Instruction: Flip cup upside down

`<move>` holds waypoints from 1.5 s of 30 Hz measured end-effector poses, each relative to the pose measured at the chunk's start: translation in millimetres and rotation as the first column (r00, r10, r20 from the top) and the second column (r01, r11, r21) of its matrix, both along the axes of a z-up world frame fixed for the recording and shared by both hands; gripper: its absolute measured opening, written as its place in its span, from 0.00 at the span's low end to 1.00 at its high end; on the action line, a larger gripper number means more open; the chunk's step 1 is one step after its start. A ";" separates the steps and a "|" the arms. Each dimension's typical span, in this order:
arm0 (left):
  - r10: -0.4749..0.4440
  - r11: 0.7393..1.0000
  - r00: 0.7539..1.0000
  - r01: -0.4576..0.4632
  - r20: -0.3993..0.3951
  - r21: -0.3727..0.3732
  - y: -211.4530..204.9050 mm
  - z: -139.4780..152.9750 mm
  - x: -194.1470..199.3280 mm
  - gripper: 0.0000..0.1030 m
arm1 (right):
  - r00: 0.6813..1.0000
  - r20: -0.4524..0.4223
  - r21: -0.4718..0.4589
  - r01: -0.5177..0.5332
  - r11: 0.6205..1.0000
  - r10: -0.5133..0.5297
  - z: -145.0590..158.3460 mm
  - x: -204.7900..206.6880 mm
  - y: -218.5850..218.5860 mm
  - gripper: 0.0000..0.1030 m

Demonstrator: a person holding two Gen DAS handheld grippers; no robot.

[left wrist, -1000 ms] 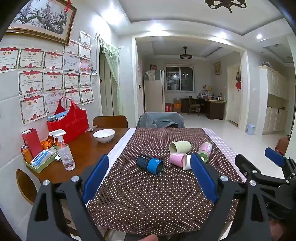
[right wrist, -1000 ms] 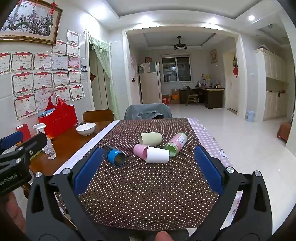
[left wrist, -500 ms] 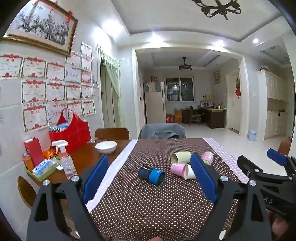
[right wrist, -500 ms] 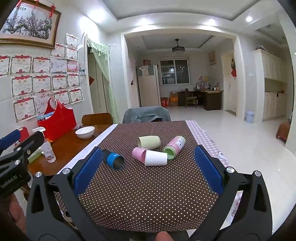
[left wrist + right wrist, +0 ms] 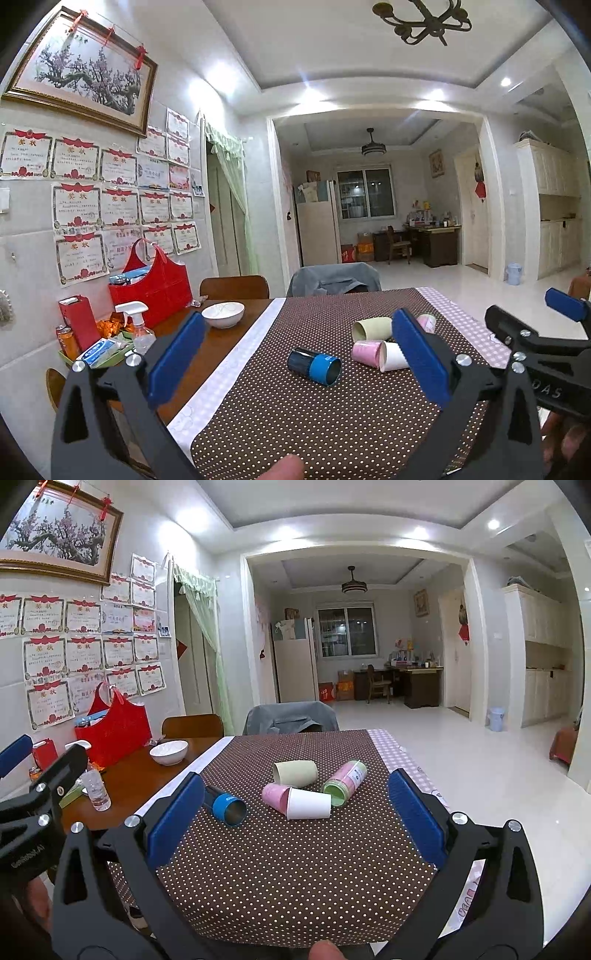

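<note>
Several cups lie on their sides on the brown dotted tablecloth (image 5: 295, 867): a dark blue cup (image 5: 225, 806) (image 5: 314, 366), a pink cup (image 5: 275, 794) (image 5: 365, 351), a white cup (image 5: 308, 804) (image 5: 393, 356), a beige cup (image 5: 295, 772) (image 5: 371, 328) and a pink-green cup (image 5: 345, 782) (image 5: 426, 323). My left gripper (image 5: 295, 362) is open and empty, raised short of the cups. My right gripper (image 5: 293, 818) is open and empty, also short of them.
On the bare wood at the left stand a white bowl (image 5: 168, 752), a spray bottle (image 5: 138, 325), a red basket (image 5: 155, 282) and a small tray of items (image 5: 99, 350). Chairs (image 5: 291, 718) stand at the far end. The table's right edge drops to the floor.
Both grippers have tilted upward a little, so the table and cups sit lower in each view. Both stay open. The cups have not moved.
</note>
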State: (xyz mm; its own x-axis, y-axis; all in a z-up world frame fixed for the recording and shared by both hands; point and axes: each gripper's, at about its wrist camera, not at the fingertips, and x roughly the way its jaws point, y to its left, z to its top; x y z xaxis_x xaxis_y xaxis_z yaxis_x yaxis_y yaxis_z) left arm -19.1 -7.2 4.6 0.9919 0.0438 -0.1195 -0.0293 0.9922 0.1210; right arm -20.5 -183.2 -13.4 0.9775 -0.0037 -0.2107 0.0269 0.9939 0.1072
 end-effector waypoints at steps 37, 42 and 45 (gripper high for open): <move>-0.020 0.999 0.998 0.018 -0.051 -0.048 5.4 0.3 5.0 0.96 | 1.000 0.000 0.011 -0.031 0.999 0.031 2.8 2.1 5.3 0.94; -0.023 0.998 0.998 0.021 -0.051 -0.053 7.0 0.0 5.2 0.96 | 1.000 0.002 0.008 -0.031 1.000 0.031 2.4 3.6 5.5 0.94; -0.028 0.998 0.998 0.025 -0.057 -0.059 8.3 -0.7 6.3 0.96 | 1.000 -0.002 0.003 -0.030 1.000 0.030 1.8 5.0 6.0 0.94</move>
